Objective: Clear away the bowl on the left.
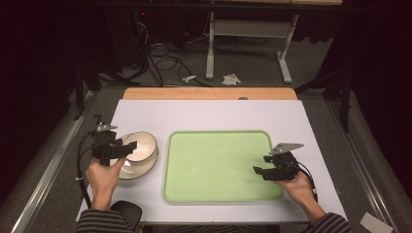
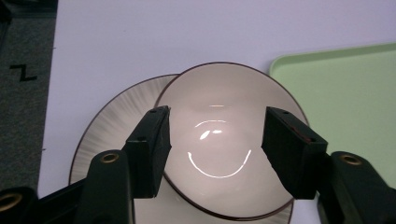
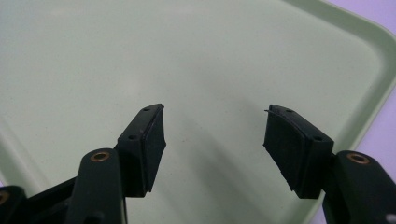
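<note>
text: none legible | labels: none | brands: none | numbers: none

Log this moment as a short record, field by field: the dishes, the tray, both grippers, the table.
bowl: glossy, pale inside with a dark rim, sits on a plate, off-centre toward the tray
plate: pale, streaked rim, left of the tray
tray: light green, rounded corners, nothing on it
left gripper: above the bowl, jaws open, one to each side of the bowl's hollow, not gripping it
right gripper: over the tray's right part, jaws open, nothing between them
table: white top, wooden strip along the far edge
</note>
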`<state>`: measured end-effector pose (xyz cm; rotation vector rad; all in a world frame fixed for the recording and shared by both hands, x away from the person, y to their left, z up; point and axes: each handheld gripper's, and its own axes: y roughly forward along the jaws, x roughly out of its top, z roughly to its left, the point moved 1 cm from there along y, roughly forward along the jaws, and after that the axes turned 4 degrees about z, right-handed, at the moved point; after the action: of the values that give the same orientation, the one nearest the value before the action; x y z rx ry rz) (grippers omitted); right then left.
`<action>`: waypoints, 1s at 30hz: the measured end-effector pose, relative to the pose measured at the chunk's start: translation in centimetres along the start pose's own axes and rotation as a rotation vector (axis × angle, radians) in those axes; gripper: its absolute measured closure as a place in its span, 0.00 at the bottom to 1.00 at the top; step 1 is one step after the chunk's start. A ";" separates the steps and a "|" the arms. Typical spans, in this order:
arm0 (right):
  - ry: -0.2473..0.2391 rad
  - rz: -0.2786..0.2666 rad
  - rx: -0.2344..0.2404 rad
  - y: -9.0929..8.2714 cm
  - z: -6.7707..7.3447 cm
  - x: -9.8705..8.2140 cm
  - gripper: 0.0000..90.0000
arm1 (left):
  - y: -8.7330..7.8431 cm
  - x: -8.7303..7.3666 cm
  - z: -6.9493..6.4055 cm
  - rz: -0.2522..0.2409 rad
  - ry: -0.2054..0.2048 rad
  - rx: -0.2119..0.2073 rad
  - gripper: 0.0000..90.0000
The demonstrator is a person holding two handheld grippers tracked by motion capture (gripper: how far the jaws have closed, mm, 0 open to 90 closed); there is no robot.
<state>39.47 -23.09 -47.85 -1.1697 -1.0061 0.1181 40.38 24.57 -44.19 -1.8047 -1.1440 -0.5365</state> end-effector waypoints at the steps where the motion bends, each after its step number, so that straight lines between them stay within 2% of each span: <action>1: 0.000 0.000 0.000 0.0 0.0 0.0 0.44 | 0.1 0.1 0.2 -0.004 -0.010 0.005 0.47; 9: 0.013 0.003 -0.002 0.0 0.0 0.0 0.44 | 0.7 0.5 1.6 -0.012 -0.024 0.052 0.51; 14: 0.031 0.001 -0.002 -0.1 -0.1 -0.1 0.44 | 1.5 0.3 2.3 0.005 -0.029 0.082 0.55; 19: 0.018 0.008 0.001 0.0 0.0 -0.1 0.44 | 2.4 0.1 3.2 0.035 -0.059 0.112 0.57; 22: 0.013 0.010 0.003 0.0 -0.1 -0.1 0.44 | 2.8 -0.1 3.8 0.061 -0.078 0.115 0.59; 23: 0.013 0.010 0.003 0.0 -0.1 -0.1 0.44 | 2.9 -0.1 3.8 0.063 -0.105 0.105 0.59; 24: 0.016 0.012 0.002 0.0 0.0 -0.1 0.44 | 3.0 -0.2 4.0 0.076 -0.115 0.099 0.60; 26: 0.011 0.016 0.001 0.0 0.2 -0.1 0.44 | 3.3 -0.5 4.2 0.088 -0.103 0.118 0.62; 27: 0.011 0.016 0.001 0.0 0.2 -0.1 0.44 | 3.3 -0.5 4.2 0.090 -0.110 0.116 0.62; 28: -0.007 0.018 0.004 0.1 0.2 -0.1 0.44 | 3.4 -0.6 4.4 0.084 -0.108 0.123 0.65; 30: -0.001 0.019 0.003 0.1 0.3 -0.1 0.44 | 3.5 -0.6 4.5 0.084 -0.108 0.128 0.68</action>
<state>39.19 -22.92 -47.97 -1.1769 -0.9954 0.1346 42.64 27.58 -48.47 -1.7789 -1.1431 -0.3132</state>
